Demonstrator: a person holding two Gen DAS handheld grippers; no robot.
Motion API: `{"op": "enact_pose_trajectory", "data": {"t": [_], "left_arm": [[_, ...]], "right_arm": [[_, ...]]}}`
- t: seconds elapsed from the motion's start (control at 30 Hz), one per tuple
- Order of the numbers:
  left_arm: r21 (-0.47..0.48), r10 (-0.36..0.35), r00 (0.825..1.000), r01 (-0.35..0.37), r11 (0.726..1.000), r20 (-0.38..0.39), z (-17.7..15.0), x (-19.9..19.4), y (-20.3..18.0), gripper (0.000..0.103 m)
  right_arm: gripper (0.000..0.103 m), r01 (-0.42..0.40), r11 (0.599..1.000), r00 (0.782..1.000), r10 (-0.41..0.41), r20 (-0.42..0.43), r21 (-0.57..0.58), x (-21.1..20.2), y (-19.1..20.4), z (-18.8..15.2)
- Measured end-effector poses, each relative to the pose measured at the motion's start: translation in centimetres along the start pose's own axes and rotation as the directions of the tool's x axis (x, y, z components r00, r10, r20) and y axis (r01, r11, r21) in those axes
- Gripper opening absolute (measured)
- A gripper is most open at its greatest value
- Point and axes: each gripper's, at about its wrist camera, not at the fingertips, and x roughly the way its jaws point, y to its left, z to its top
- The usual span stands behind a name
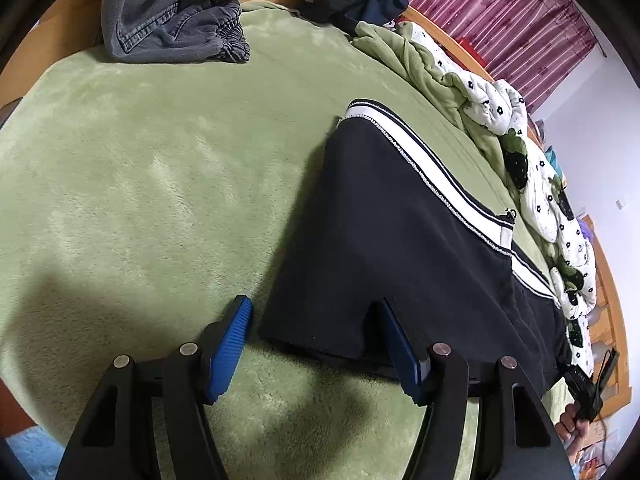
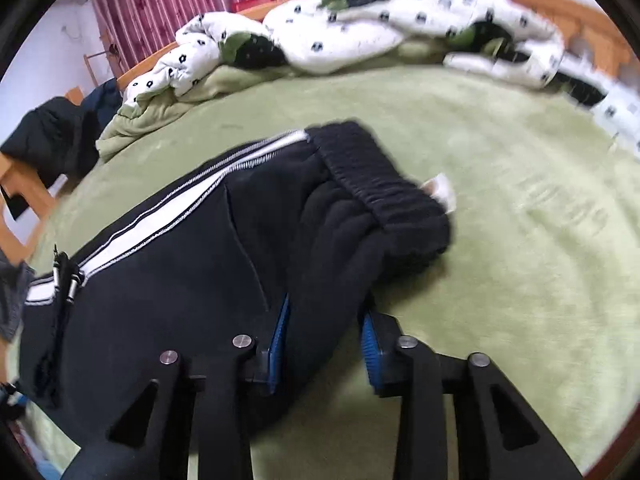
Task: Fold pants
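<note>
One pair of black pants lies stretched across the green fleece blanket on the bed, soft and thick, with a white stripe edged in pale stitching down the outer seam and a gathered elastic waistband. A small white label pokes out past the waistband. Two metal-tipped drawstring ends dangle at the far left of the right claw.

The left claw is released: its left blue pad rests on bare blanket, its right pad sits at the leg hem, the cloth's corner lying between them with neither pad pressing it.

The right claw has a fold of the seat between its two blue pads; the picture is smeared, but it looks clenched on the pants, the waistband bunched just ahead of it.

Ahead and left of the left claw sits one heap of grey jeans. One white flowered quilt is rumpled along the far edge, beyond both claws.
</note>
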Motion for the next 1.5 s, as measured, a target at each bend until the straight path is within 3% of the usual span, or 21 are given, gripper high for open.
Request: {"op": "enact_pose_trajectory", "data": {"t": [0.13,0.23,0.33,0.4,0.53,0.63,0.73,0.8,0.97,1.1,1.13,1.17,1.23,1.27,1.3,1.33,1.43,1.5], "left_arm": [[-0.034,-0.020,1.000,0.020,0.999,-0.007,0.2,0.1,0.3,0.062],[-0.058,-0.041,0.999,0.041,0.997,-0.001,0.3,0.0,0.4,0.046],[-0.064,-0.059,0.998,0.059,0.996,0.003,0.5,-0.3,0.0,0.028],[-0.059,-0.056,0.998,0.058,0.997,0.024,0.8,-1.2,-0.9,0.023],[0.065,-0.037,0.994,0.030,0.997,0.107,1.4,-3.6,-5.4,0.019],[0.126,-0.038,0.990,0.021,0.992,0.135,1.3,-4.8,-9.4,0.018],[0.243,-0.038,0.987,-0.002,0.970,0.159,0.7,-5.4,-14.7,0.018],[0.337,-0.067,0.985,0.008,0.941,0.161,-0.3,-5.5,-18.5,0.018],[0.494,-0.125,0.987,0.061,0.867,0.097,-3.3,-3.4,-27.6,0.018],[0.550,-0.154,0.988,0.134,0.825,-0.009,-6.9,0.5,-32.9,0.016],[0.551,-0.168,0.985,0.163,0.819,-0.042,-7.7,1.4,-33.5,0.010],[0.545,-0.186,0.978,0.205,0.813,-0.091,-8.9,2.5,-34.2,0.008],[0.499,-0.267,0.936,0.348,0.794,-0.228,-11.1,4.6,-35.2,0.002],[0.503,-0.271,0.930,0.362,0.785,-0.247,-12.3,5.2,-35.7,0.002],[0.554,-0.216,0.952,0.301,0.776,-0.215,-13.7,5.9,-36.5,0.002],[0.583,-0.186,0.962,0.269,0.766,-0.200,-14.6,6.2,-36.8,0.002],[0.565,-0.203,0.950,0.304,0.767,-0.235,-15.7,5.9,-36.3,0.002],[0.583,-0.215,0.957,0.291,0.759,-0.197,-15.4,4.1,-35.6,0.002]], "right_arm": [[0.056,0.020,0.999,0.999,-0.018,0.051,-0.030,-2.9,0.4,0.0],[0.056,0.006,0.998,0.997,-0.002,0.081,-0.059,-4.1,1.2,0.3],[0.056,0.052,0.996,0.994,-0.043,0.104,-0.078,-4.5,1.8,0.5],[0.057,0.052,0.996,0.995,-0.045,0.094,-0.071,-4.3,2.0,0.7],[0.057,-0.012,0.998,1.000,0.012,0.001,-0.065,-2.8,1.8,0.6],[0.057,0.026,0.995,1.000,-0.026,0.003,-0.093,-2.0,1.7,0.0],[0.057,0.053,0.991,0.998,-0.056,-0.019,-0.121,-1.3,1.2,-0.6],[0.057,0.049,0.990,0.997,-0.057,-0.058,-0.132,-0.8,0.6,-0.9],[0.057,-0.019,0.993,0.995,0.008,-0.095,-0.115,-0.6,-1.9,-1.8],[0.057,-0.097,0.995,0.991,0.093,-0.101,-0.038,-0.9,-4.2,-1.9],[0.057,-0.106,0.994,0.990,0.103,-0.099,-0.035,-1.0,-4.4,-1.9],[0.057,-0.110,0.993,0.990,0.105,-0.095,-0.042,-1.1,-4.5,-2.0],[0.057,-0.103,0.992,0.992,0.096,-0.080,-0.077,-1.4,-4.1,-2.1],[0.057,-0.098,0.991,0.993,0.092,-0.073,-0.090,-1.6,-3.9,-2.1],[0.057,-0.092,0.991,0.995,0.086,-0.058,-0.102,-2.0,-3.7,-2.1],[0.057,-0.089,0.990,0.995,0.085,-0.049,-0.105,-2.3,-3.7,-2.1],[0.057,-0.123,0.989,0.992,0.121,-0.023,-0.086,-3.2,-4.0,-1.8],[0.057,-0.147,0.986,0.989,0.146,-0.020,-0.077,-3.7,-4.1,-1.7]]}}
